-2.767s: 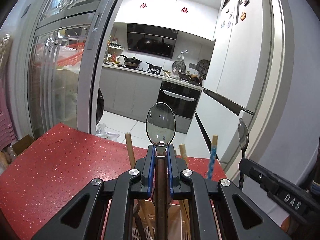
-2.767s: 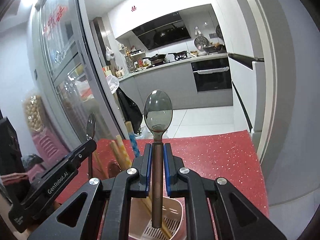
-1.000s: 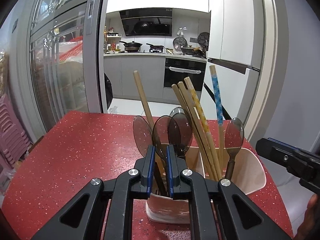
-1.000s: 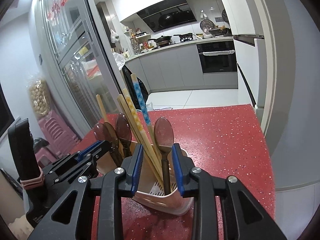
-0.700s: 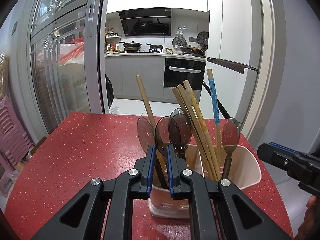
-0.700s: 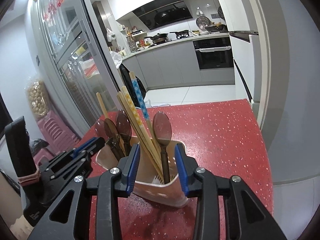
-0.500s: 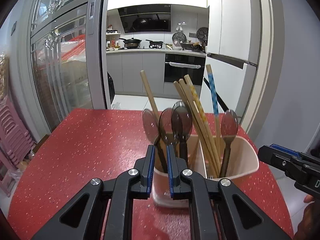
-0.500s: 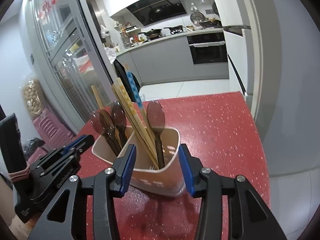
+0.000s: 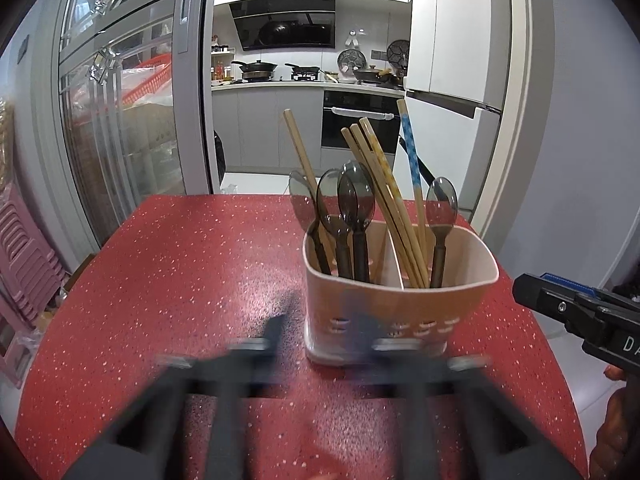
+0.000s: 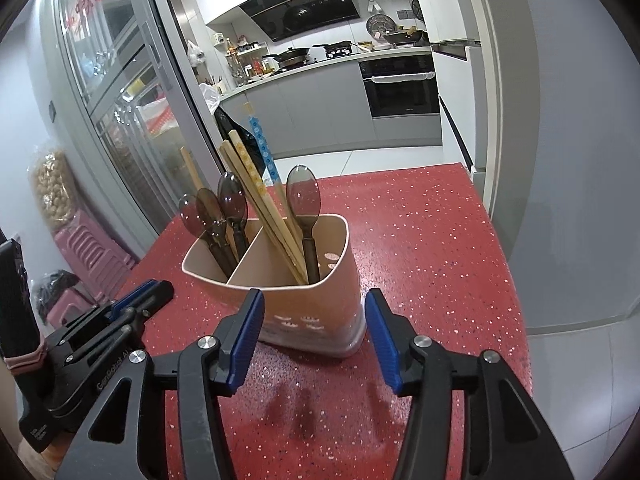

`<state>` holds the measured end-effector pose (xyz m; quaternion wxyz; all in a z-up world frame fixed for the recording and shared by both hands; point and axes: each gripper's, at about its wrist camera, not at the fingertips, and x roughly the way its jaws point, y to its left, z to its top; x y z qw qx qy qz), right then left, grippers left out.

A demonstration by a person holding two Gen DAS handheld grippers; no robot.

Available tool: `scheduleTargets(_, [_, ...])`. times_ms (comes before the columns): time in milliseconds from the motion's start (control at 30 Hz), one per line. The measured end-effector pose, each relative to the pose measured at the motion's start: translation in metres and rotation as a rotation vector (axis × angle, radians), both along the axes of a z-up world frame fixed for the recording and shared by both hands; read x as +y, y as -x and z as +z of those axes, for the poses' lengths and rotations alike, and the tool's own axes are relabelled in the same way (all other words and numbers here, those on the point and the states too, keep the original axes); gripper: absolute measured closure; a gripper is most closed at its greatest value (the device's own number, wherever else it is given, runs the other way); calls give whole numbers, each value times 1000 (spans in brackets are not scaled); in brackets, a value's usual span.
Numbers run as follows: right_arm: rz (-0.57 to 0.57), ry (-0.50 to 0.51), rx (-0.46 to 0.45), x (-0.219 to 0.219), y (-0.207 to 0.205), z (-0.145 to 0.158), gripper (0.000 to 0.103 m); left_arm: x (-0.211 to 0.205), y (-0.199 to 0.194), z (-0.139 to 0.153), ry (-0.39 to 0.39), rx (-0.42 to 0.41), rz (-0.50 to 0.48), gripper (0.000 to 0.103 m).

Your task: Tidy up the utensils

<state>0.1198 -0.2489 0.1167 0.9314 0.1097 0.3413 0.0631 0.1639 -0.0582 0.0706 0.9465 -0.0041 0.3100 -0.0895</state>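
Left gripper (image 9: 320, 344) blurs as its jaws spring apart, empty, just short of the pink utensil holder (image 10: 304, 304) on the red table (image 10: 432, 248), spoons and chopsticks upright inside, while the right gripper (image 10: 314, 338) opens, empty.

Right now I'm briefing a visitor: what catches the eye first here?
The pink utensil holder stands on the speckled red table, bristling with dark spoons and chopsticks. The right hand-held gripper, blue-padded jaws opening, frames it with nothing between them.
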Motion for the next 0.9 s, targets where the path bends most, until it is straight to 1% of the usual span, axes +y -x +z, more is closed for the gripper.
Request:
scheduleTargets(33, [-2,5,0,2,2,1,45,2,5,1,-2,-20,24,0])
scheduleTargets(67, [-4,10,0,4,4,1,43,3,8,2,-3,-34,24,0])
scheduleTargets(167, [-17,40,1,11,10,4,38,7,14,0,-10,-30,19,0])
scheduleTargets(233, [-28,58,0,15,14,5,31,11,18,-1,-13,-30,25,0])
scheduleTargets(267, [-36,70,-4,16,17,5,24,13,20,-2,-13,-29,29,0])
scheduleTargets(300, [-46,84,-12,19,22,6,22,15,22,-4,-11,-27,31,0])
scheduleTargets(367, [-61,108,-27,23,29,7,22,19,26,-5,-9,-24,35,0])
scheduleTargets(467, [-80,148,-41,30,38,9,16,23,35,-7,-16,-26,41,0])
scheduleTargets(733, [-135,177,-92,36,58,13,14,31,51,-6,-7,-27,52,0])
scheduleTargets(900, [-165,204,-165,39,72,17,14,35,59,-6,13,-27,59,0])
